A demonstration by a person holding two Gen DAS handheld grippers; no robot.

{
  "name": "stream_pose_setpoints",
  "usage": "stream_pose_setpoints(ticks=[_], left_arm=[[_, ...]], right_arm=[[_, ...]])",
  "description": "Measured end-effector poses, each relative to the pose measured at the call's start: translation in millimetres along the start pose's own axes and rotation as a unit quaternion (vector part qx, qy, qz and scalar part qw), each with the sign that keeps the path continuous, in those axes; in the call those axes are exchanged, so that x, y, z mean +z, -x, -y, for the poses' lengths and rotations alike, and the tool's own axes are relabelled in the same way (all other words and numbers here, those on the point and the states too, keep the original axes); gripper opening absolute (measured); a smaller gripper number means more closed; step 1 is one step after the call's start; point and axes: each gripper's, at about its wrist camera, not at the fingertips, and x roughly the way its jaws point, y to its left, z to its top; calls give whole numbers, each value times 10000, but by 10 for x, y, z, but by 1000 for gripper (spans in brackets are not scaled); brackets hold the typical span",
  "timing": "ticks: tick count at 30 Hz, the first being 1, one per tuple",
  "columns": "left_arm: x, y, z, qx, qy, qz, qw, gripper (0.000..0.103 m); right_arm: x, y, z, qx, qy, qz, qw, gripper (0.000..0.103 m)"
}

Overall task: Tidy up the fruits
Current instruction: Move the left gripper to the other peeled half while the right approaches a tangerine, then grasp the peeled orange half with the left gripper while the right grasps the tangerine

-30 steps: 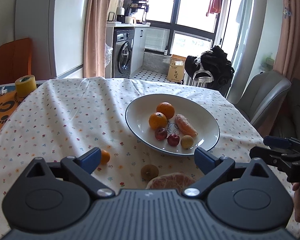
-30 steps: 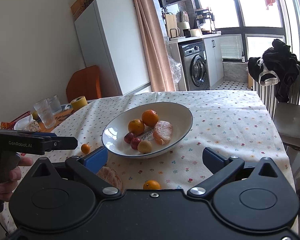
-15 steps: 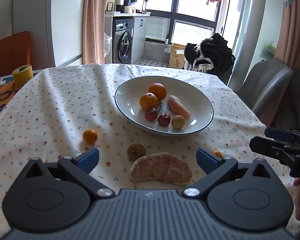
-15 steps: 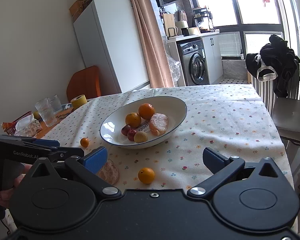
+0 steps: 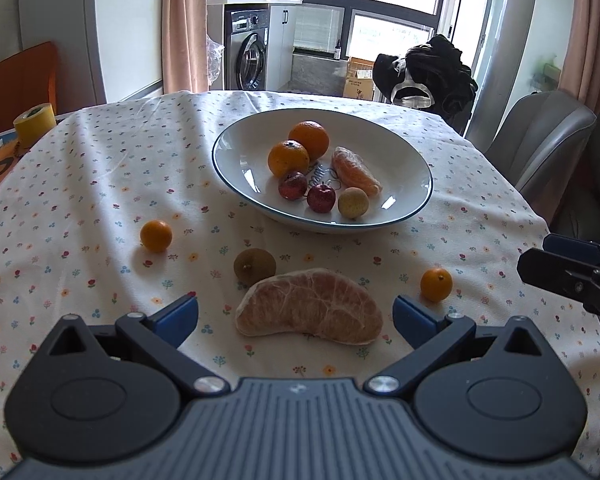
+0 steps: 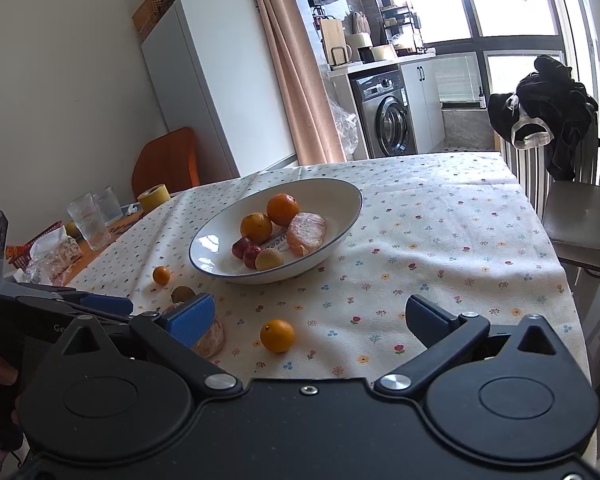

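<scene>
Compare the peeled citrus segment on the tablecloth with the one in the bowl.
The tablecloth segment looks larger and paler pink; the bowl segment looks smaller and more orange. The first lies crosswise before the open left gripper; the second runs diagonally beside the oranges. Both are peeled.

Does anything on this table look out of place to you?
Yes. Four fruits lie loose on the tablecloth rather than in the bowl: a big peeled citrus segment, a brown round fruit touching it, and two small oranges. Nothing is spilled or broken.
</scene>
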Motion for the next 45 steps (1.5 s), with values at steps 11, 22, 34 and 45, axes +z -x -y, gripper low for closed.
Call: stream_pose_setpoints(ticks=[11, 22, 34, 45], left_arm=[[-11, -208, 113, 148, -274, -209, 9993, 102], [-1, -370, 121, 130, -404, -329, 9986, 103], [32, -300, -8, -144, -314, -262, 9991, 90], [46, -117, -201, -185, -76, -61, 9998, 90]], right_arm=[[-57, -82, 44, 82, -103, -110, 9999, 103], [-85, -241, 14, 34, -11, -274, 9996, 103], [-81, -423, -129, 178, 222, -480, 9984, 89], [-84, -554, -261, 187, 468, -614, 9968, 74]])
